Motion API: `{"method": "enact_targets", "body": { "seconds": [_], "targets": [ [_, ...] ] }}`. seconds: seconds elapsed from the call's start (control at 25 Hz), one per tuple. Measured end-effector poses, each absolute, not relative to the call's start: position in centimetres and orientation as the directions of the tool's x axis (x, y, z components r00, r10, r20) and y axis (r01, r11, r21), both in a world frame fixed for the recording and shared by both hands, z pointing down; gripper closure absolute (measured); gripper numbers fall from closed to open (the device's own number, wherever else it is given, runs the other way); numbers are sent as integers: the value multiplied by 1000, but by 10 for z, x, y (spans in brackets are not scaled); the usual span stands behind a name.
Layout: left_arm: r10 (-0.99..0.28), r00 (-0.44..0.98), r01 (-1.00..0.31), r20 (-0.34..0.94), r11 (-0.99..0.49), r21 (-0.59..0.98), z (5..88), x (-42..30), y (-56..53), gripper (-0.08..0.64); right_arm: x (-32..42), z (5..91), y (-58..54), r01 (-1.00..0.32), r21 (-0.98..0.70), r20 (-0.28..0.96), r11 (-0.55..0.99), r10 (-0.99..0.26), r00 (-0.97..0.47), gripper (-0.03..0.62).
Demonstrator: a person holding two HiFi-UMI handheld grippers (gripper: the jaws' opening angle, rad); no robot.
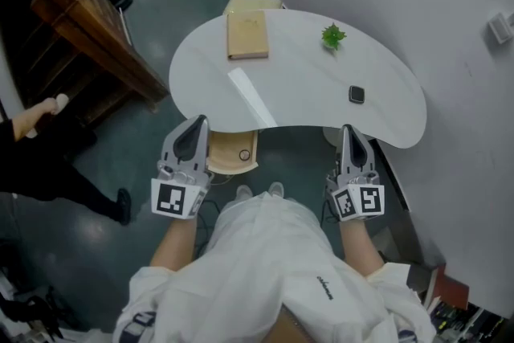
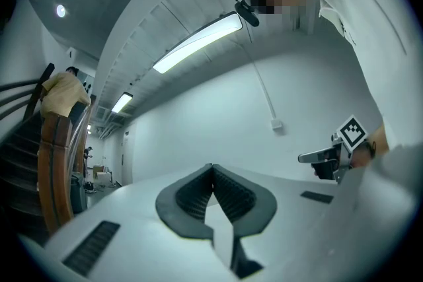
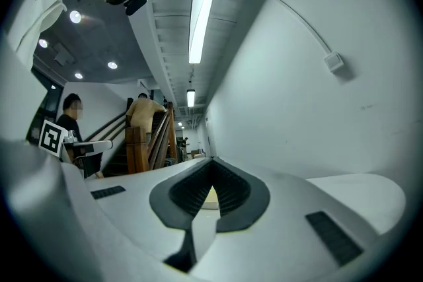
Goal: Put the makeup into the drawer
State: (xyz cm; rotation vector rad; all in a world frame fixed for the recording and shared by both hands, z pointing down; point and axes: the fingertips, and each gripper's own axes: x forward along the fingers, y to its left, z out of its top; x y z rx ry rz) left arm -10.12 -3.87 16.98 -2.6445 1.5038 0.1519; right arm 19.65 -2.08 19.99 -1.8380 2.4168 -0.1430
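Makeup compact (image 1: 356, 95): small, dark, square with rounded corners; lay flat on the right part of the white table (image 1: 297, 84); nothing touched it, and it was well apart from both tools.

Wooden box (image 1: 247, 34): tan, shallow, seemingly the drawer; sat on the far left part of the same table, well apart from the compact; whether it stood open I could not tell.

Green plant (image 1: 332, 36): small, upright; stood near the table's far edge, to the right of the box and beyond the compact.

Left gripper (image 1: 199, 121): held about level just short of the table's near edge, over the floor; jaws pressed together at the tips, nothing between them.

Right gripper (image 1: 348, 129): held level at the near edge on the right side, with the compact beyond it on the tabletop; jaws likewise met at the tips, empty.

Tan wooden piece (image 1: 234, 153): showed under the table's near edge, beside the left gripper; what it was I could not make out.

Wooden staircase (image 1: 88, 28): rose at the far left of the room.

Bystander (image 1: 48, 165): dark clothes, stood at the left near the stairs.
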Motion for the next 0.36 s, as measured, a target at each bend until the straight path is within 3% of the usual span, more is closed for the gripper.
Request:
{"method": "enact_targets", "body": {
  "seconds": [0.36],
  "targets": [
    [-844,520,-853,-131,-520,-35,172,-101,-41,534,193,202,-21,-954,-135,-17,267,-964,-267,575]
  ]
}}
